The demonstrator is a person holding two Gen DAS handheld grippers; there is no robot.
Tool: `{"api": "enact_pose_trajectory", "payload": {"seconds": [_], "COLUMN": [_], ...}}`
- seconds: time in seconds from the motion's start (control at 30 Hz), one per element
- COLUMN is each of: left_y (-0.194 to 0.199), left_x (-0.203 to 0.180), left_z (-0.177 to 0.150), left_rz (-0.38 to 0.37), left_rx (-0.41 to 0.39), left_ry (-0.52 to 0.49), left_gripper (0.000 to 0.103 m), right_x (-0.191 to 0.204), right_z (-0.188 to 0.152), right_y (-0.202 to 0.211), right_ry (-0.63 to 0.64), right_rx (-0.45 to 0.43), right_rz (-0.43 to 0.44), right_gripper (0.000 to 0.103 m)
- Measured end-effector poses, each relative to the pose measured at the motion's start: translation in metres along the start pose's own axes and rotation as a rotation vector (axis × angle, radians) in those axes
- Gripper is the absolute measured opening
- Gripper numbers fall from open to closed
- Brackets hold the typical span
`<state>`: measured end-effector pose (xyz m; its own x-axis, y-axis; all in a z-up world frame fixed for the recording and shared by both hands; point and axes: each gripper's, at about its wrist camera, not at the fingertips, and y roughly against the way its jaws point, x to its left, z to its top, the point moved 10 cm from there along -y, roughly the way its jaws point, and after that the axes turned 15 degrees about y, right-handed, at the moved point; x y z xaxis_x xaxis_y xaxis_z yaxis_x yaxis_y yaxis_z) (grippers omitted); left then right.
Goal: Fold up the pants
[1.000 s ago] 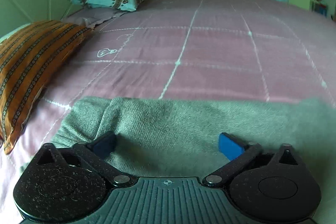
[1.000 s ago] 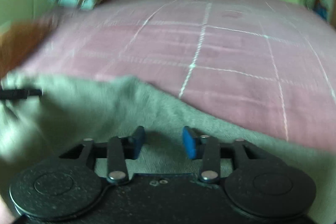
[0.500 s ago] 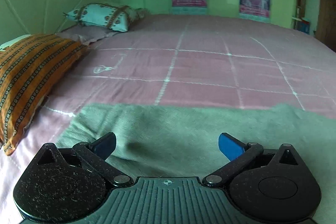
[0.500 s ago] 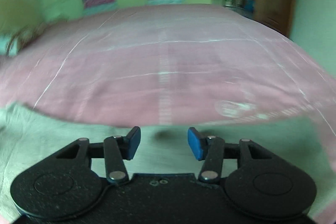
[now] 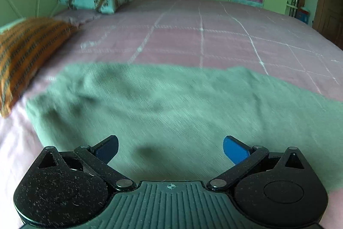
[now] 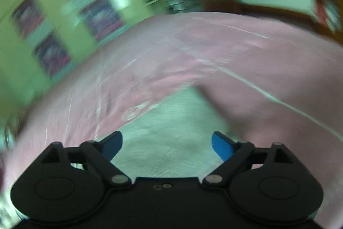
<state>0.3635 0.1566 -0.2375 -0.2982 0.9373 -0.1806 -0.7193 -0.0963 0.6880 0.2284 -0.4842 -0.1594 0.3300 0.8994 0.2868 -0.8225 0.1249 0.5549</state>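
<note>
Right gripper (image 6: 167, 145) opening, empty, above pants (image 6: 171, 121) edge

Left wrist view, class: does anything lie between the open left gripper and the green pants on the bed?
Nothing visible does. The left gripper hangs open directly over the pants; the orange pillow lies off to the side.

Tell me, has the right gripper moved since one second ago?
Yes. The right gripper swung rightward along the bed: the posters slid to the picture's left, and its jaws are opening, nothing between them.
</note>
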Motion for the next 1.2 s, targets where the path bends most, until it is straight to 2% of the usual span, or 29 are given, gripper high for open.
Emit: {"api": "enact_pose_trajectory", "payload": {"seconds": [0.03, 0.07, 0.17, 0.33, 0.37, 0.4, 0.43, 0.5, 0.53, 0.6, 0.63, 0.67, 0.73, 0.8, 0.83, 0.87, 0.9, 0.93, 1.0, 1.07, 1.1, 1.2], "left_y": [0.003, 0.006, 0.013, 0.012, 0.010, 0.011, 0.010, 0.009, 0.009, 0.008, 0.007, 0.005, 0.001, -0.003, -0.002, 0.000, 0.005, 0.012, 0.027, 0.033, 0.035, 0.038], "left_x": [-0.005, -0.011, -0.031, -0.040, -0.040, -0.040, -0.040, -0.041, -0.042, -0.040, -0.038, -0.032, -0.013, -0.002, -0.004, -0.008, -0.012, -0.021, -0.048, -0.088, -0.110, -0.181], "left_z": [-0.006, -0.012, -0.027, -0.041, -0.043, -0.044, -0.044, -0.045, -0.046, -0.045, -0.045, -0.044, -0.040, -0.036, -0.035, -0.033, -0.030, -0.026, -0.025, -0.033, -0.040, -0.071], "left_rz": [-0.012, -0.024, -0.038, -0.012, -0.008, -0.006, -0.004, -0.004, -0.005, -0.011, -0.001, 0.040, 0.142, 0.132, 0.132, 0.134, 0.131, 0.103, 0.012, -0.041, -0.071, -0.150], "left_rx": [0.005, 0.012, 0.015, 0.038, 0.040, 0.039, 0.041, 0.044, 0.044, 0.036, 0.032, 0.027, 0.011, 0.037, 0.045, 0.049, 0.047, 0.030, 0.007, 0.011, 0.019, 0.067], "left_ry": [0.015, 0.020, -0.010, -0.034, -0.035, -0.037, -0.040, -0.042, -0.043, -0.045, -0.055, -0.073, -0.075, -0.027, -0.043, -0.053, -0.048, -0.034, -0.014, -0.055, -0.073, -0.111], "left_gripper": [0.103, 0.103, 0.103, 0.103, 0.103, 0.103, 0.103, 0.103, 0.103, 0.103, 0.103, 0.103, 0.103, 0.103, 0.103, 0.103, 0.103, 0.103, 0.103, 0.103, 0.103, 0.103], "right_x": [-0.022, -0.036, -0.062, -0.061, -0.060, -0.057, -0.053, -0.049, -0.048, -0.050, -0.050, -0.052, -0.046, -0.028, -0.022, -0.025, -0.033, -0.041, -0.040, -0.034, -0.032, -0.032], "right_z": [-0.007, -0.014, -0.036, -0.042, -0.040, -0.036, -0.039, -0.043, -0.044, -0.047, -0.046, -0.045, -0.032, -0.012, -0.008, -0.012, -0.023, -0.036, -0.038, -0.031, -0.029, -0.024], "right_y": [0.007, 0.009, 0.009, -0.003, -0.009, -0.015, -0.023, -0.029, -0.032, -0.035, -0.034, -0.032, -0.022, -0.001, 0.006, 0.003, -0.009, -0.022, -0.021, -0.013, -0.009, -0.005], "right_ry": [-0.108, -0.186, -0.356, -0.399, -0.405, -0.408, -0.438, -0.466, -0.469, -0.506, -0.514, -0.496, -0.373, -0.191, -0.135, -0.131, -0.145, -0.162, -0.141, -0.128, -0.129, -0.148], "right_rx": [0.004, 0.016, 0.053, 0.027, 0.024, 0.021, 0.051, 0.051, 0.045, 0.045, 0.044, 0.044, 0.024, -0.038, -0.063, -0.044, 0.016, 0.094, 0.087, 0.070, 0.062, 0.043], "right_rz": [0.008, 0.022, 0.089, 0.138, 0.150, 0.174, 0.216, 0.262, 0.263, 0.261, 0.261, 0.234, 0.195, 0.176, 0.172, 0.157, 0.131, 0.112, 0.120, 0.121, 0.116, 0.132], "right_gripper": [0.080, 0.065, 0.057, 0.056, 0.037, 0.027, 0.021, 0.020, 0.016, 0.015, 0.005, 0.001, 0.001, 0.001, 0.001, 0.001, 0.001, 0.002, 0.005, 0.017, 0.019, 0.020]}}
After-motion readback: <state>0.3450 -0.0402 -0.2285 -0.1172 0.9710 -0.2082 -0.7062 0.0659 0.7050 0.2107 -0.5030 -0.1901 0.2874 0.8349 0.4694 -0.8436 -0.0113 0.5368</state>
